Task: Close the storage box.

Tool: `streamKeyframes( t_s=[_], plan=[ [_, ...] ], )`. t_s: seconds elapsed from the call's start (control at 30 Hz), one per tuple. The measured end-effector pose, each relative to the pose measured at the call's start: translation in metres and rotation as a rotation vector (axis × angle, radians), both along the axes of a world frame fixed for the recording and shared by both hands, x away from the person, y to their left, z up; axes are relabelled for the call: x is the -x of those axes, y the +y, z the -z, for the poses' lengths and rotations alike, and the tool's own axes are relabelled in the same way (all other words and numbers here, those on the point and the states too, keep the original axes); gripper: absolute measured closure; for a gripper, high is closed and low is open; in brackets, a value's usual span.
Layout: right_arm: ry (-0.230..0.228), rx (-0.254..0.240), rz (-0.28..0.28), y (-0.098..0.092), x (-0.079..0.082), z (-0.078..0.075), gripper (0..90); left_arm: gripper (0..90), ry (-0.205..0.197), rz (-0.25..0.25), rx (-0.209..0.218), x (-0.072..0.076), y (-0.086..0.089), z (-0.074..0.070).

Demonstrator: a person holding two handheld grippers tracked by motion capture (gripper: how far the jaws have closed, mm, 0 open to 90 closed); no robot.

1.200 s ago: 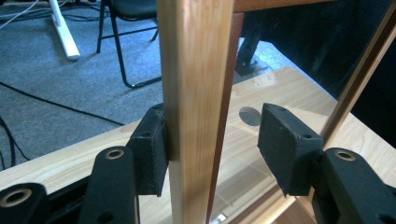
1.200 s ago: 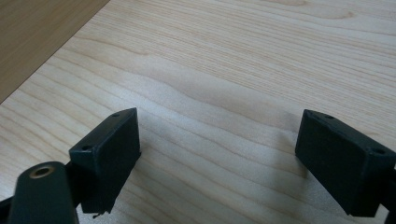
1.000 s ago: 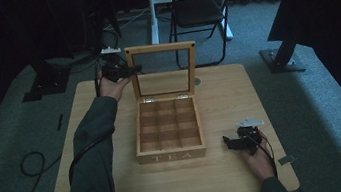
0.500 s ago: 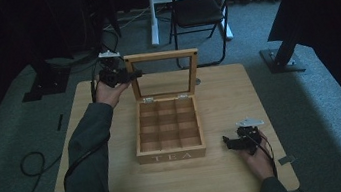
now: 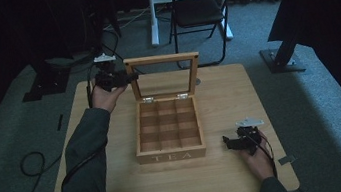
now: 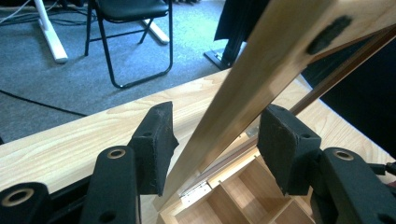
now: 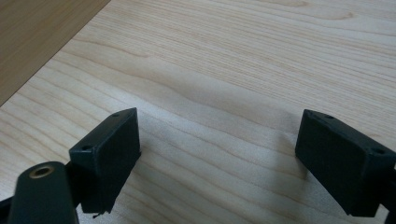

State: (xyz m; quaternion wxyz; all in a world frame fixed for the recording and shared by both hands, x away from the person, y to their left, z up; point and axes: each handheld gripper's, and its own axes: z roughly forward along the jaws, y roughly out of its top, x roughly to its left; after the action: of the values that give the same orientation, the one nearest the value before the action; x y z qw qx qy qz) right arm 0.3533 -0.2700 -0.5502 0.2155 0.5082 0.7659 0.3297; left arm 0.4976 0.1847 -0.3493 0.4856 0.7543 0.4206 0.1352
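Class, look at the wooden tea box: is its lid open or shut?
Open. The lid stands upright on its hinges above the tea box, showing empty compartments.

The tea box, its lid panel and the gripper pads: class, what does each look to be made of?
The tea box looks like light, unpainted wood: grain shows and TEA is marked on the front. Its lid has a wooden frame around a clear panel, glass or plastic, since the table shows through. The left gripper has matte black pads, probably rubber or foam.
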Motion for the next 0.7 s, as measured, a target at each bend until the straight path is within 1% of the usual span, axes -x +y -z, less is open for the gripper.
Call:
streamKeyframes(
  t_s=[0.17,0.27,0.3,0.43,0.57,0.7],
  plan=[
    [0.0,0.0,0.0,0.0,0.0,0.0,13.4,46.9,-0.008,0.003,0.001,0.004,0.002,0.0],
    [0.0,0.0,0.0,0.0,0.0,0.0,13.4,48.3,-0.027,0.007,0.013,0.012,0.002,-0.004],
    [0.0,0.0,0.0,0.0,0.0,0.0,13.5,48.8,-0.026,0.007,0.015,0.014,0.002,-0.005],
    [0.0,0.0,0.0,0.0,0.0,0.0,13.5,51.4,-0.03,0.014,0.006,0.019,0.002,-0.007],
    [0.0,0.0,0.0,0.0,0.0,0.0,13.5,53.6,-0.04,0.027,-0.009,0.028,0.002,-0.01],
    [0.0,0.0,0.0,0.0,0.0,0.0,13.5,55.1,-0.036,0.032,-0.004,0.037,0.004,-0.012]
  ],
)
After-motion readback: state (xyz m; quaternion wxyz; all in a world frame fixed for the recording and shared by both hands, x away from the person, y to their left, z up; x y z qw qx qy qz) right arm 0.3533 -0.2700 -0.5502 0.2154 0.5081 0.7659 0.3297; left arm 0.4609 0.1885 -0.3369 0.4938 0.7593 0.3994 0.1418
